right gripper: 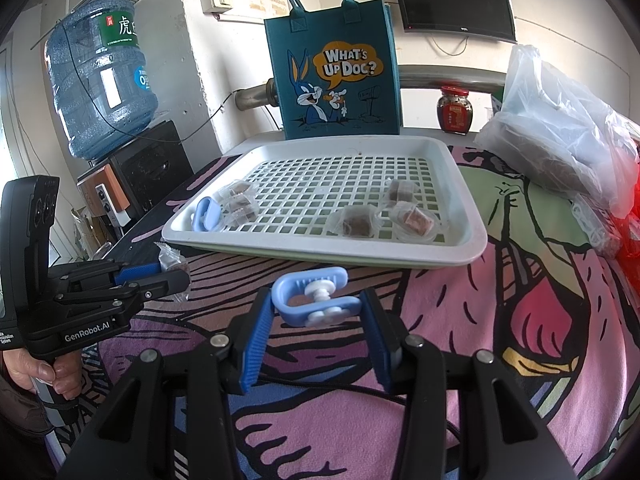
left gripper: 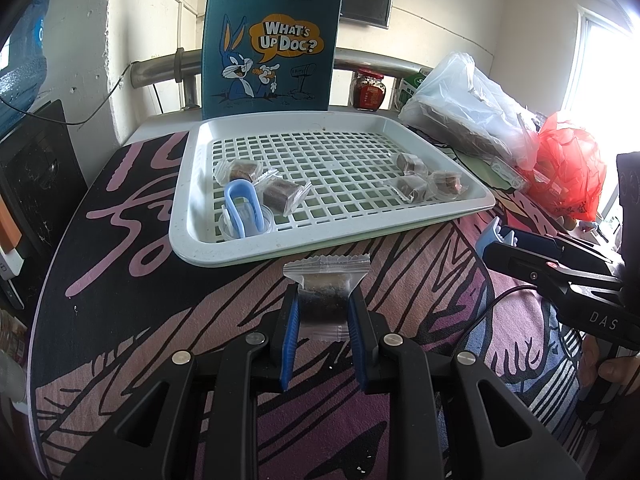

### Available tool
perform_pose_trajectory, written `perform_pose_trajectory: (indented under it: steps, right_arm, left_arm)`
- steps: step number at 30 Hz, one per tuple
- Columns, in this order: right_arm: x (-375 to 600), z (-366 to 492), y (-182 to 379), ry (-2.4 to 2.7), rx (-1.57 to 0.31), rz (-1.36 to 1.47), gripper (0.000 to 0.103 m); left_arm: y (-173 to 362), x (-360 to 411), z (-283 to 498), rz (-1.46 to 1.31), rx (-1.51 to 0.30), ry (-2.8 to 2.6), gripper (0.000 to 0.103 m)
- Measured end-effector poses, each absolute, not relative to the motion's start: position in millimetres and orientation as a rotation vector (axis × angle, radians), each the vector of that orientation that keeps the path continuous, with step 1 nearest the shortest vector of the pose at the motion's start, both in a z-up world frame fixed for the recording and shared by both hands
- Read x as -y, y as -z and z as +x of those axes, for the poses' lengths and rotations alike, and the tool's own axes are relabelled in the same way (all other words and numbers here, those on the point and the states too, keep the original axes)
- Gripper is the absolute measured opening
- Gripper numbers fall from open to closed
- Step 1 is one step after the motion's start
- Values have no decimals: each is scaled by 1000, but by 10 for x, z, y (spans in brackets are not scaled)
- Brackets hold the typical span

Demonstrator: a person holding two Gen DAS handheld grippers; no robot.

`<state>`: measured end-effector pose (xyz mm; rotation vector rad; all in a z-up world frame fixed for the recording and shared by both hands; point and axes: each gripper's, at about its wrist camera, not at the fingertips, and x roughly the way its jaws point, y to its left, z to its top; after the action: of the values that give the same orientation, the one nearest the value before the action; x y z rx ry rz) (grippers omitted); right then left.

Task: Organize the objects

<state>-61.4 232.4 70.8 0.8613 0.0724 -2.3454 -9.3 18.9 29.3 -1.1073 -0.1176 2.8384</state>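
A: What does each gripper hold?
B: The left gripper (left gripper: pixel 323 305) pinches a wrapped candy (left gripper: pixel 324 288) just before the near edge of the tray (left gripper: pixel 400 222). The right gripper (right gripper: pixel 316 308) grips a blue clip (right gripper: pixel 312 300), also near that edge.
A: Is there room?
B: The tray middle is bare; candies lie at the left and right sides.

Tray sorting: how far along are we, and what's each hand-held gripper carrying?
Done, apparently: five wrapped snacks lie on the tray, two on the left beside a blue clip, three on the right. In hand: the left hand-held gripper pinches another wrapped snack; the right hand-held gripper holds a second blue clip. Left: setting both down, presumably on the tray.
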Motion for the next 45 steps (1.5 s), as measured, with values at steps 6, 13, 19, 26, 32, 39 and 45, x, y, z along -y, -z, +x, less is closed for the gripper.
perform_pose_trajectory:
  steps: [6, 13, 19, 26, 32, 39, 45]
  right_arm:
    - [-2320, -649, -683, 2329, -46, 889, 43]
    - [-2475, -734, -771, 2294, 35, 905, 43]
    - [-2596, -1001, -1205, 2307, 89, 823, 43]
    - [-2367, -1682, -1286, 2285, 119, 906, 43]
    - [-2109, -2043, -887, 2286, 42, 1086, 43]
    - [-2047, -2118, -696, 2361, -58, 1135, 52]
    - [-2358, -1843, -1218, 2377, 86, 959, 60]
  left_arm:
    - [-269, -160, -111, -1116, 160, -2824, 22]
    - [-390, 3, -138, -1130, 245, -2810, 22]
    - [-764, 156, -415, -1066, 209, -2873, 22]
    - [-702, 128, -1090, -1155, 171, -2877, 22]
    - [-440, 50, -1369, -1250, 161, -2866, 22]
    - [-460, 34, -1395, -1208, 175, -2867, 49]
    - [-996, 121, -1023, -959, 215, -2945, 82]
